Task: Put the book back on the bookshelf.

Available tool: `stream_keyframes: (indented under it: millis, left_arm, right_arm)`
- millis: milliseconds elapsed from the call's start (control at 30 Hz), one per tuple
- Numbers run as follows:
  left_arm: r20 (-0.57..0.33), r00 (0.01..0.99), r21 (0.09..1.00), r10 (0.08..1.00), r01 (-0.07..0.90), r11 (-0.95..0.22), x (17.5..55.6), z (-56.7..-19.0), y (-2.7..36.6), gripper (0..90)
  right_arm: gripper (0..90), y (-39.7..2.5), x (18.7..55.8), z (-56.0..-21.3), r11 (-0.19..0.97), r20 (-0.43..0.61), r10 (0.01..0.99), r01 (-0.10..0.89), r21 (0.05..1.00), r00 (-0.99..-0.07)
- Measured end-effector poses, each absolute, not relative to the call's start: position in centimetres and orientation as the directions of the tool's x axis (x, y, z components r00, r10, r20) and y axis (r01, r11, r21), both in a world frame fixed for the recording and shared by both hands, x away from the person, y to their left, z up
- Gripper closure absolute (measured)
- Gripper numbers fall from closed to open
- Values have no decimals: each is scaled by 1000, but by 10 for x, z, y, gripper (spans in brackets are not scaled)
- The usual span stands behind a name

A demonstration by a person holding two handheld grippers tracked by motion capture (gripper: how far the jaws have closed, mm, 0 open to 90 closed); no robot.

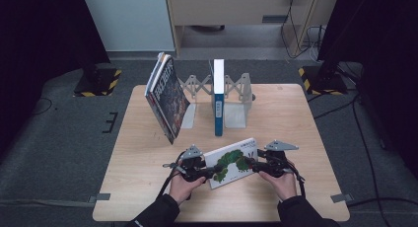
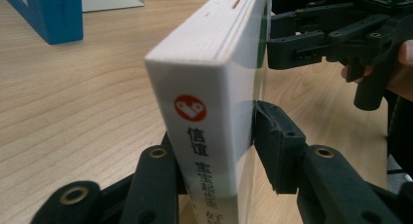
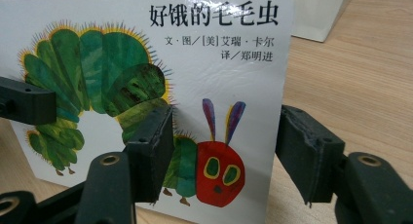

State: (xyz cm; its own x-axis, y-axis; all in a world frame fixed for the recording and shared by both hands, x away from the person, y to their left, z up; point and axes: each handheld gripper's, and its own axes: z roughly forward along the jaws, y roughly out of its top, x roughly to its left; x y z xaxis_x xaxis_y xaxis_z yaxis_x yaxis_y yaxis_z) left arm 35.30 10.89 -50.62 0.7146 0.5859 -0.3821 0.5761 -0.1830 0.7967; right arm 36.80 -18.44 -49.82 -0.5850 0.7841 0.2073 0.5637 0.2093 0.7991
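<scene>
Black jaws of left hand-held gripper (image 2: pixel 219 146) closest to lens, pressed onto both covers of white glossy board book with green caterpillar picture (image 2: pixel 209 73), pinching it at the spine end. Book (image 1: pixel 231 160) low over near middle of pale wooden bench (image 1: pixel 296 118), between the two hands, cover tipped up toward the person. Long axis left to right, right end slightly farther out. Right hand-held gripper (image 3: pixel 224 151) at opposite short end, jaws spread: one in front of the cover by the caterpillar's body, the other just past the book's edge; no grip judged there.

Upright blue book (image 1: pixel 218 103) in grey accordion bookstand (image 1: pixel 236 89) straight beyond, well apart. Dark-covered books (image 1: pixel 167 96) leaning at stand's left. Likely shelving move: forward, away from both hands, left grip carrying.
</scene>
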Motion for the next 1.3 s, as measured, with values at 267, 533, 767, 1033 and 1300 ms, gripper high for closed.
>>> stream_keyframes:
  millis: [267,533,767,1033,1300]
  left_arm:
    - [-346,751,836,563,519,-179,350,-495,106,693]
    - [-322,770,825,551,514,-236,346,-504,103,700]
    - [-286,780,840,556,483,-246,343,-509,101,679]
    - [-298,778,828,552,499,-256,343,-513,98,683]
    - [-299,786,817,541,504,-280,339,-505,93,738]
  right_arm:
    - [359,-186,369,-498,185,212,787,549,815,-579]
    - [344,-188,367,-499,191,205,779,535,823,-593]
    - [338,-189,366,-499,202,198,776,533,821,-599]
    - [330,-189,366,-499,207,199,772,536,819,-603]
    - [324,-191,366,-497,180,221,775,541,821,-593]
